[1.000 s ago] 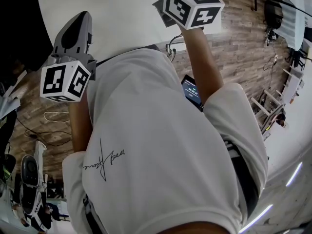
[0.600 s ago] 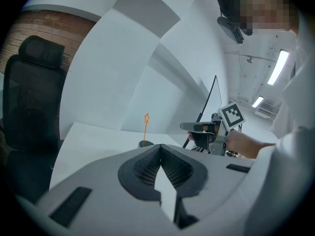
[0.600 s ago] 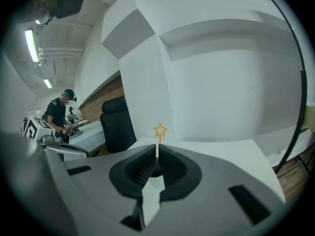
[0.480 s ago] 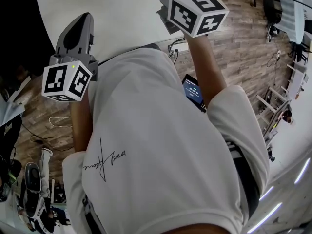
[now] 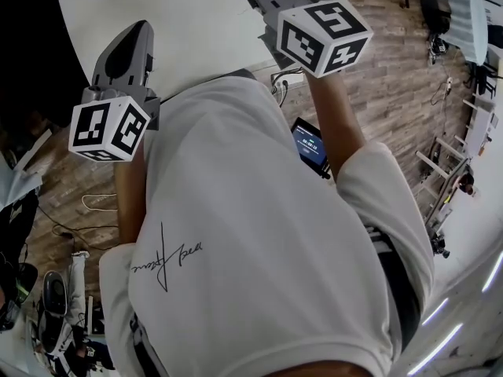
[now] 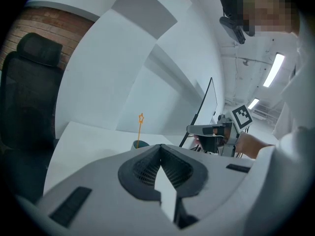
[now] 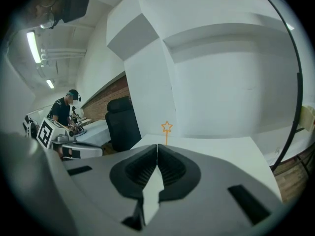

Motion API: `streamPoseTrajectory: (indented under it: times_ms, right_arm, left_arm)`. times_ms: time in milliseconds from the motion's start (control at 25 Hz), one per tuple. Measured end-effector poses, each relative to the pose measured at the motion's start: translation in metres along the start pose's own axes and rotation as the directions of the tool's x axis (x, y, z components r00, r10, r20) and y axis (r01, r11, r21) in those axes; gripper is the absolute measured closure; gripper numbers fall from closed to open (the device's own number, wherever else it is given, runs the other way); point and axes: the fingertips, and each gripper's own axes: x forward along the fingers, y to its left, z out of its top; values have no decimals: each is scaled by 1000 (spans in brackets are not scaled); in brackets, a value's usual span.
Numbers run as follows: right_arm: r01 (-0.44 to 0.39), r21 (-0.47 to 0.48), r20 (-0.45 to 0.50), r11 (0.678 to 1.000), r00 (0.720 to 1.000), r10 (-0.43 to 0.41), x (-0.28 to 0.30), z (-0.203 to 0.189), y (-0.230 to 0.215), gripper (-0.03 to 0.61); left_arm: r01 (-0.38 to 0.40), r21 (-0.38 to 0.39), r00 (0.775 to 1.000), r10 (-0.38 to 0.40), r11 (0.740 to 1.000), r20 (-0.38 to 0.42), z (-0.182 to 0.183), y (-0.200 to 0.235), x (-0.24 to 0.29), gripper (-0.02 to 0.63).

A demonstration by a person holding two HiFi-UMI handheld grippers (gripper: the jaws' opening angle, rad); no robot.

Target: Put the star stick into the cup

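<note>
Tabletop (image 6: 83, 139): one cup (image 6: 139, 144), one star stick (image 6: 140, 128)

No word can be read outright. A black, handwritten-style signature (image 5: 167, 256) runs across the back of the white shirt (image 5: 259, 210), but its letters are illegible. The left cube (image 5: 106, 129) and right cube (image 5: 324, 38) carry black-and-white square code markers. A phone screen (image 5: 309, 144) shows pale digits too small to read.

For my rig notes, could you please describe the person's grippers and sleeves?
The left gripper and right gripper are light grey with black ribbed pads; each carries a white cube with black square markers. The person wears a white short-sleeved T-shirt.
</note>
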Motion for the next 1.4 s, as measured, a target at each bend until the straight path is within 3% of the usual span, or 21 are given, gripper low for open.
streamPoseTrajectory:
  times_ms: [320,840,1400]
  right_arm:
    - [-12,-54,-38,998,999,10,-22,-9,10,566]
    - [25,-46,-21,999,999,-26,-48,-21,9,569]
    - [70,-80,-77,994,994,-76,-57,-46,9,569]
  left_arm:
    - [21,57,1000,-21,998,-2,7,-12,5,606]
    - [12,33,1000,-12,999,10,9,-19,-6,606]
    - [3,2,1000,-3,1000,2,-10,-22,-12,606]
